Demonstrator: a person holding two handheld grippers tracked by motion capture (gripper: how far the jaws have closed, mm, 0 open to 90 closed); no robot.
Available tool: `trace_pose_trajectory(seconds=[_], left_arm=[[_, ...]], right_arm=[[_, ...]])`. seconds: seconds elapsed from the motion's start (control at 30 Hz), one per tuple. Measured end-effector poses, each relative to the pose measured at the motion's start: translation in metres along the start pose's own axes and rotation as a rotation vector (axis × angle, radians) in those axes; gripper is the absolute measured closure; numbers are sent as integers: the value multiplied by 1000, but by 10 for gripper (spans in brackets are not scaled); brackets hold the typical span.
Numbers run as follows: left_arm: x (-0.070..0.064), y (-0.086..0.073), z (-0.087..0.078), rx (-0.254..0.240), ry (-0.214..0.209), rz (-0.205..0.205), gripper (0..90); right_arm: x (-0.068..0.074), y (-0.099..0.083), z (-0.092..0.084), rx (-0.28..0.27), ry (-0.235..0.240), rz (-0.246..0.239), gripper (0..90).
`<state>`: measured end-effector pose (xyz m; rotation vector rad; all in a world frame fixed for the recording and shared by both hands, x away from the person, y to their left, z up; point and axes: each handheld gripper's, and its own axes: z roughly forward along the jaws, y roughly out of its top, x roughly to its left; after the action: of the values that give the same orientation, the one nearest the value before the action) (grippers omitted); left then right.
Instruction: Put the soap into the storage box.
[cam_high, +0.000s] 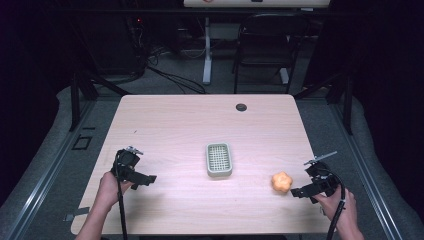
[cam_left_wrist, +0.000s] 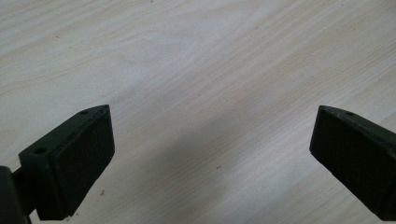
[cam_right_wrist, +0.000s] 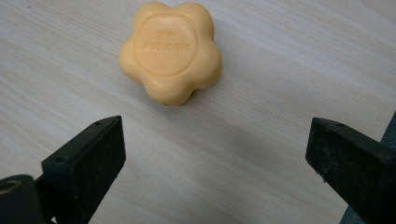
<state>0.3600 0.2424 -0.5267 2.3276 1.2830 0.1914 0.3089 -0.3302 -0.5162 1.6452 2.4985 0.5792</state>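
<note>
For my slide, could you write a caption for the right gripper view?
Open right gripper facing a flower-shaped orange soap lying untouched on the wooden table.

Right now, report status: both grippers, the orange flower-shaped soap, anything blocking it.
Left gripper open, over bare wooden table. Right gripper open, short of the orange flower-shaped soap. Soap flat on table, untouched. Path clear; green slotted soap dish sits apart, mid-table.

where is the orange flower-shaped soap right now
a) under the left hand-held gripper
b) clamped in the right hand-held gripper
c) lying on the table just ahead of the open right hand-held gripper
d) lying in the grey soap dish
c: the soap lies on the bare table ahead of the right hand-held gripper, whose jaws stand wide apart with nothing between them.
</note>
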Motion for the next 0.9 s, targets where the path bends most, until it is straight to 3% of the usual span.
trace_pose_trajectory(seconds=[0.07,0.27,0.43,0.77,0.83,0.9], left_arm=[[0,0,0,-2,-1,-1,0],[0,-1,0,-1,-3,0,0],[0,-1,-1,-6,-1,-4,0],[-1,0,0,-2,-2,5,0],[-2,1,0,3,-5,12,0],[-2,1,1,1,-4,11,0]], right_arm=[[0,0,0,12,-17,-10,44],[1,0,2,3,-7,3,44],[3,6,0,17,-16,-29,44],[11,13,3,8,20,-35,19],[14,16,5,44,2,-57,4],[17,17,8,37,26,-53,2]])
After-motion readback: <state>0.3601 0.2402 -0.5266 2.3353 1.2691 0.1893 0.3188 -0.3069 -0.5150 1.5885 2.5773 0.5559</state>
